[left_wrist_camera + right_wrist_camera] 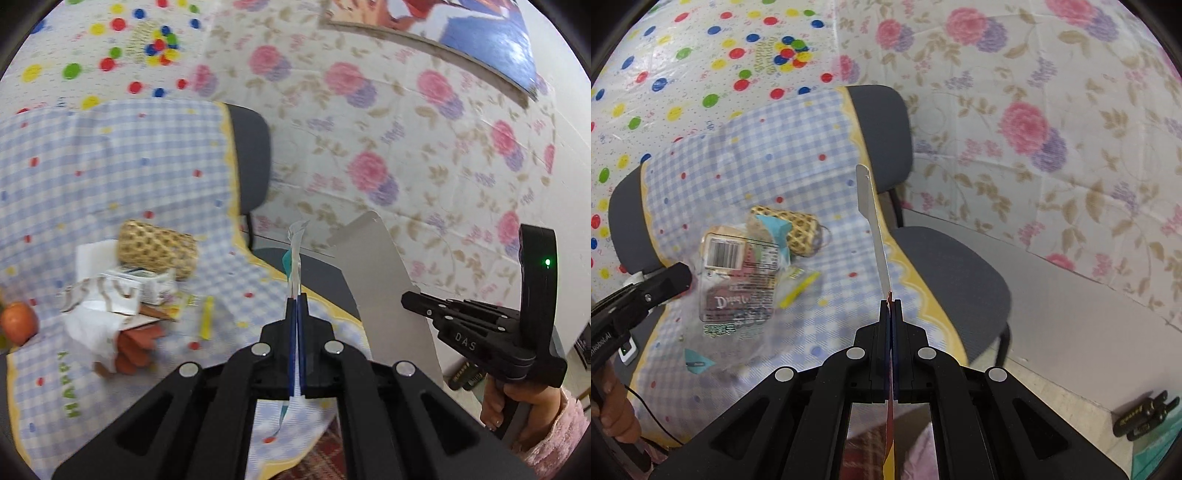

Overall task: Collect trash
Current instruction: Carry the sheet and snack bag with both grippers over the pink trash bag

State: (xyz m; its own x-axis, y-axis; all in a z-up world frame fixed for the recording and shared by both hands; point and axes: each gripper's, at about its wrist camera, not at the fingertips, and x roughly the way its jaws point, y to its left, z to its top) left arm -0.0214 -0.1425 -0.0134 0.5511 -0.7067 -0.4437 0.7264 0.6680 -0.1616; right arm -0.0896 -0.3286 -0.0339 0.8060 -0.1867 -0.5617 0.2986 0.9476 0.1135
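Flowered and dotted sheets cover the walls behind two grey chairs (945,273), over which a blue checked cloth (746,177) is spread. Litter lies on the cloth: a woven basket (157,249), a small carton (147,286), crumpled paper (92,325) and a yellow sachet (207,317), with an orange fruit (18,321) at the left edge. The left gripper (296,295) has its fingers pinched together on a clear plastic wrapper (296,254), lifted above the cloth; the right wrist view shows that wrapper's printed label (738,280). The right gripper (891,304) is clamped on a thin grey card sheet (871,218), held edge-on above the cloth's yellow border.
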